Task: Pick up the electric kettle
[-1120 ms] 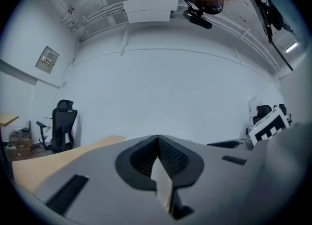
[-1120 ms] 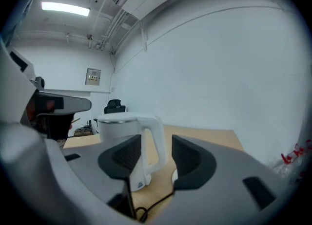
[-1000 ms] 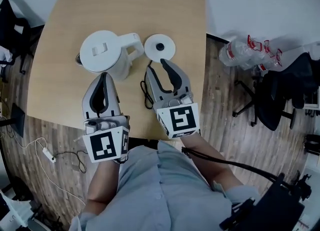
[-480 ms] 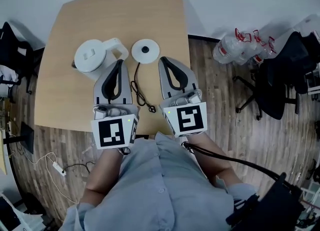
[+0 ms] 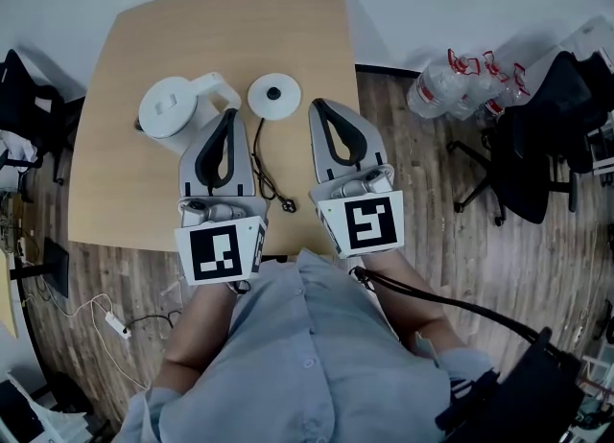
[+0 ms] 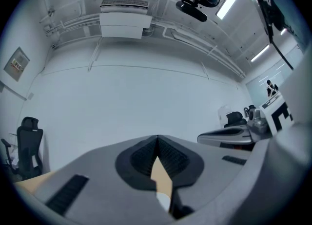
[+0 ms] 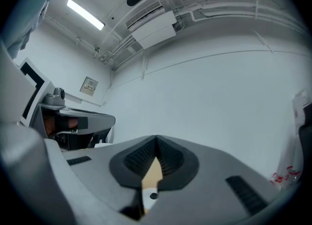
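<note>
The electric kettle point(image 5: 176, 110) stood upright on the left part of the worktop point(image 5: 192, 29) with its lid on. Its handle point(image 5: 219, 88) was turned toward the round power base point(image 5: 274, 96), which lay just beside the kettle but apart from it, so the kettle was off its base. Neither tool held anything. The left hand-held gripper point(image 5: 228, 117) had its jaws pressed together with nothing between them, and in the head view its tip lay over the handle side of the kettle. The right hand-held gripper point(image 5: 320, 107) was likewise closed and empty, just right of the base. Both gripper views looked mostly at the far wall, which suggested the tools pointed about level and over the kettle rather than at it. The chief risk, as I judged it, was coming in with the jaws shut: a closed tip would push the handle or body and slide or tip the kettle instead of taking it. The jaws would need to spread before closing on the handle. A grip on the handle alone could let the kettle swing, more so if it held water, which could not be seen. The black cord point(image 5: 261, 168) trailing between the two grippers could snag a jaw and drag the base.
</note>
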`<action>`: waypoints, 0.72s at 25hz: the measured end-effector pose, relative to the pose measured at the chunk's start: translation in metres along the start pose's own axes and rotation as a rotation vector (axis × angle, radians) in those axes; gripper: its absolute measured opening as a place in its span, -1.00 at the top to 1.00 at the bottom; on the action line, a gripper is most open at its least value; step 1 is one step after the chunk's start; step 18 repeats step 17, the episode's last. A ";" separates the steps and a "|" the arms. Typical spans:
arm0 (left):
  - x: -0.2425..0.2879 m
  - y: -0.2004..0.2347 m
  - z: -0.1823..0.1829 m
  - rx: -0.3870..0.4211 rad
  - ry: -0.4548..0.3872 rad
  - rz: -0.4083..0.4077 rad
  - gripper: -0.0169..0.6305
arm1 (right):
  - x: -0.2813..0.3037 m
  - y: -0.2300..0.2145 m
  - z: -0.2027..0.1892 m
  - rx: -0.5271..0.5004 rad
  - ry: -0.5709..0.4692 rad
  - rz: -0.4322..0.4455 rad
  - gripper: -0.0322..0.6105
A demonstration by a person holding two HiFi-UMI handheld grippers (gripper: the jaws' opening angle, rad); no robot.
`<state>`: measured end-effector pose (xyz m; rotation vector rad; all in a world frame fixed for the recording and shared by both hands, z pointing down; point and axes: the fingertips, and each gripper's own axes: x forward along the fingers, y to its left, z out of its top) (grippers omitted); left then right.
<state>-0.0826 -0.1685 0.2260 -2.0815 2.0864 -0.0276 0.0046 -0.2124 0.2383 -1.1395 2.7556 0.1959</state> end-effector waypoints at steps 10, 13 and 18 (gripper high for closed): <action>0.009 0.000 -0.005 0.013 0.008 0.001 0.95 | 0.004 -0.006 -0.005 0.014 0.008 -0.002 0.89; 0.012 0.000 -0.008 0.012 0.014 0.003 0.95 | 0.006 -0.008 -0.007 0.015 0.008 -0.001 0.90; 0.017 0.001 -0.010 0.014 0.017 0.009 0.95 | 0.010 -0.011 -0.009 0.017 0.004 0.002 0.89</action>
